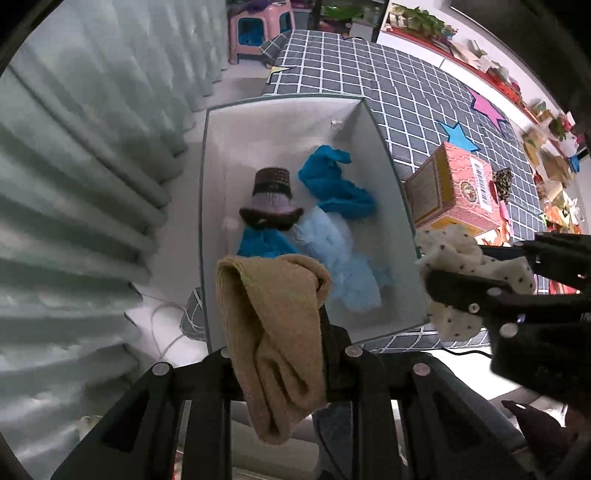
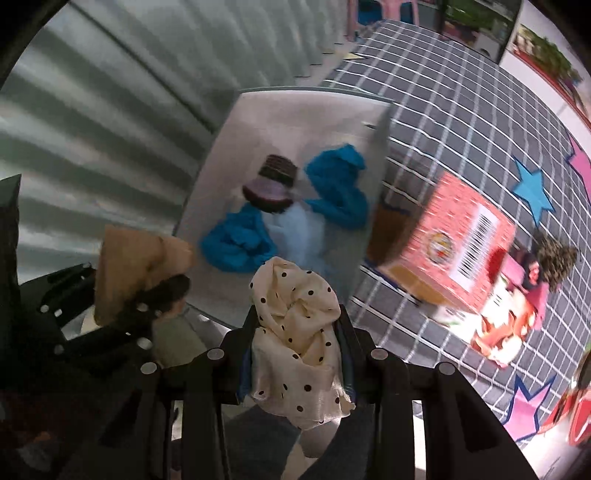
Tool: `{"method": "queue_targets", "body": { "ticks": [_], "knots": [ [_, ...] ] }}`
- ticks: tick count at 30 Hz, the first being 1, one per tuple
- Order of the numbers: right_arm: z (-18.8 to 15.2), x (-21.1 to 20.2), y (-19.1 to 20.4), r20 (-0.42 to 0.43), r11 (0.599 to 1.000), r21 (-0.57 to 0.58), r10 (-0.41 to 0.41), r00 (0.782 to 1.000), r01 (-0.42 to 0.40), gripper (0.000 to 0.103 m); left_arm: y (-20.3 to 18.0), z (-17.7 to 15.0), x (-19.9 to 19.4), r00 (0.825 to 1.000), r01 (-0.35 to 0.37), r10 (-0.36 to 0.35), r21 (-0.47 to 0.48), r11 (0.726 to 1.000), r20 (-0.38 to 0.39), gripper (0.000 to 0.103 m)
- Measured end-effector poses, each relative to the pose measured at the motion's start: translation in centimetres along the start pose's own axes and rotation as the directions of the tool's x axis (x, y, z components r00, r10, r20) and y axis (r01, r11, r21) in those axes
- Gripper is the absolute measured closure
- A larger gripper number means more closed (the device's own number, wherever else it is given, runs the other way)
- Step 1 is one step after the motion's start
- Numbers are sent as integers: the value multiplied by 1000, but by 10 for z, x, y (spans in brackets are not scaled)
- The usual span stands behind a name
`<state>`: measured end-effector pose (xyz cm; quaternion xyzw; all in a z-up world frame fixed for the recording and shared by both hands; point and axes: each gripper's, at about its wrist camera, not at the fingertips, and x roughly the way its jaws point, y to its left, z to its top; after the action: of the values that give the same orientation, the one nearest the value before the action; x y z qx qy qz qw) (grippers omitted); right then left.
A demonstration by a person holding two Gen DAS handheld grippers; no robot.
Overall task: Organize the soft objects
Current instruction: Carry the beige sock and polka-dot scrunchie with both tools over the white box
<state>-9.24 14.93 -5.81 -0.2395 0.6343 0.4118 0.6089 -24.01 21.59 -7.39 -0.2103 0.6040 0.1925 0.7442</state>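
Note:
My left gripper (image 1: 280, 325) is shut on a tan sock (image 1: 273, 317), which hangs over the near edge of a white bin (image 1: 214, 221). My right gripper (image 2: 299, 325) is shut on a cream polka-dot cloth (image 2: 295, 332), held above the bin's near right corner; it also shows in the left wrist view (image 1: 476, 266). Inside the bin lie a dark knitted hat (image 1: 271, 197), bright blue cloths (image 1: 336, 181) and a pale blue cloth (image 1: 340, 258). In the right wrist view the bin (image 2: 229, 155), the hat (image 2: 275, 184) and the tan sock (image 2: 136, 266) show.
The bin stands on a grey grid-pattern cover (image 1: 369, 74) with star shapes. A pink cardboard box (image 1: 458, 188) lies to the right of the bin, also in the right wrist view (image 2: 454, 236). Pale curtains (image 1: 74, 184) hang on the left. A pink stool (image 1: 258, 29) stands at the back.

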Motion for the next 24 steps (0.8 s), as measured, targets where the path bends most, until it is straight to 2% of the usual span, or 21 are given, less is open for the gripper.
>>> {"method": "queue_targets", "body": {
  "ticks": [9, 24],
  "knots": [
    [4, 15, 9, -37, 1000, -26, 9, 999, -10, 64, 8, -3, 6, 1000, 6, -7, -38, 999, -23, 79],
    [4, 20, 8, -56, 1000, -16, 22, 998, -23, 64, 8, -3, 14, 999, 13, -15, -34, 999, -46, 79]
  ]
}}
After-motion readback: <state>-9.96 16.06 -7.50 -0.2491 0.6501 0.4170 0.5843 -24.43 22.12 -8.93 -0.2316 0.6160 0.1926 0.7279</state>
